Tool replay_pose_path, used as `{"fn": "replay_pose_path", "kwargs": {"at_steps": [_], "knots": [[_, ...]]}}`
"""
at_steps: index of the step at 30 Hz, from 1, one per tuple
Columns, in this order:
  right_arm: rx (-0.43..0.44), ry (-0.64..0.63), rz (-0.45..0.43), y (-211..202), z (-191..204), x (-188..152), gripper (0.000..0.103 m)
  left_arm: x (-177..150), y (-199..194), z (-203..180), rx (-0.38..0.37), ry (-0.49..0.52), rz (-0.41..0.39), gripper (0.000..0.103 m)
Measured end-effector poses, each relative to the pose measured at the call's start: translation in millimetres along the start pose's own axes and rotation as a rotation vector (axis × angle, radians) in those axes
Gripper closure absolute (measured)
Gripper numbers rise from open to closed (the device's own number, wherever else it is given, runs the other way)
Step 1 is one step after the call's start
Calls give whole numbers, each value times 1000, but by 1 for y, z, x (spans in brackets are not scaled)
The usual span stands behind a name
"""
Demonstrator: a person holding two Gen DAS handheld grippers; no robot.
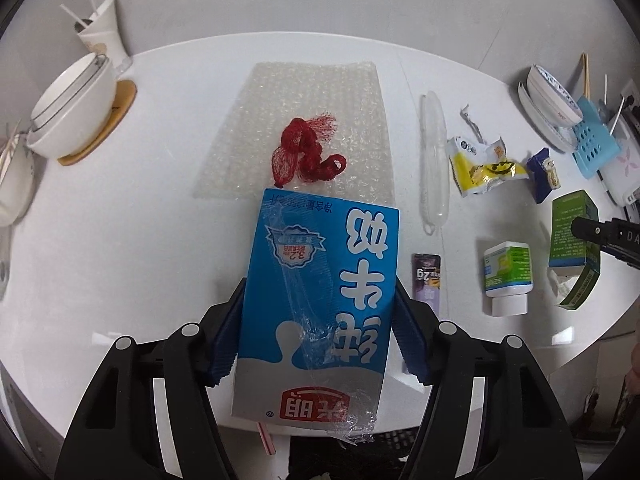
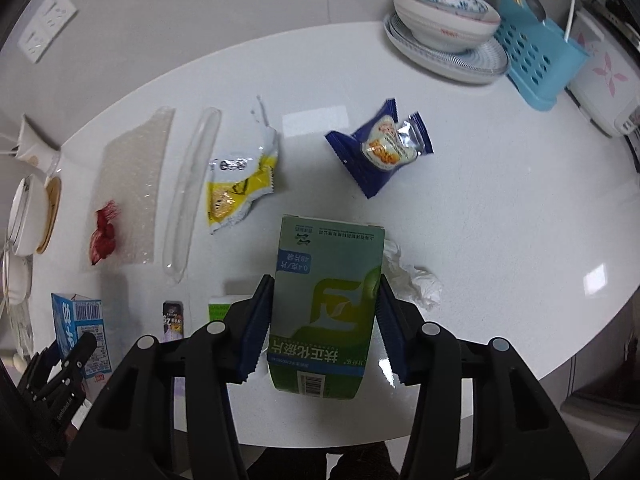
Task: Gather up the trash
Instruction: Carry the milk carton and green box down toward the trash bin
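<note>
Carton (image 1: 316,304), my largest piece, sits clamped in my left gripper (image 1: 318,312), long axis running away from my hand above the table (image 1: 140,200), while my right gripper (image 2: 322,312) likewise clamps the smaller green box (image 2: 326,304).

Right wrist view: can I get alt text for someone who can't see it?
The right gripper grips a green box above a white table. Behind it lie a crumpled tissue, a blue wrapper, a yellow wrapper and bubble wrap; stacked bowls stand far right.
</note>
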State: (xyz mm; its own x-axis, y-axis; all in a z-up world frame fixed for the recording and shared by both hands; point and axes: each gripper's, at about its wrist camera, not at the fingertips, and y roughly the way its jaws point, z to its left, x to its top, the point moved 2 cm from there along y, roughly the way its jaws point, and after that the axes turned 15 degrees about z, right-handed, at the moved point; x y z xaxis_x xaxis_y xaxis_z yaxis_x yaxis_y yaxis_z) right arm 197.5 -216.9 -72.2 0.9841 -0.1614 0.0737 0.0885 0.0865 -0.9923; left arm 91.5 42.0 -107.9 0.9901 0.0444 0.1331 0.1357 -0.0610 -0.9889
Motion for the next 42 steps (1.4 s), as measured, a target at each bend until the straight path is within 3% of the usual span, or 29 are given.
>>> {"fn": "replay_pose_path", "kwargs": {"at_steps": [19, 42], "knots": [[5, -196, -161, -51, -19, -73, 55, -65, -49, -44, -8, -48, -59, 39], [30, -320, -213, -61, -46, -164, 55, -150, -55, -88, -27, -36, -85, 39]]}}
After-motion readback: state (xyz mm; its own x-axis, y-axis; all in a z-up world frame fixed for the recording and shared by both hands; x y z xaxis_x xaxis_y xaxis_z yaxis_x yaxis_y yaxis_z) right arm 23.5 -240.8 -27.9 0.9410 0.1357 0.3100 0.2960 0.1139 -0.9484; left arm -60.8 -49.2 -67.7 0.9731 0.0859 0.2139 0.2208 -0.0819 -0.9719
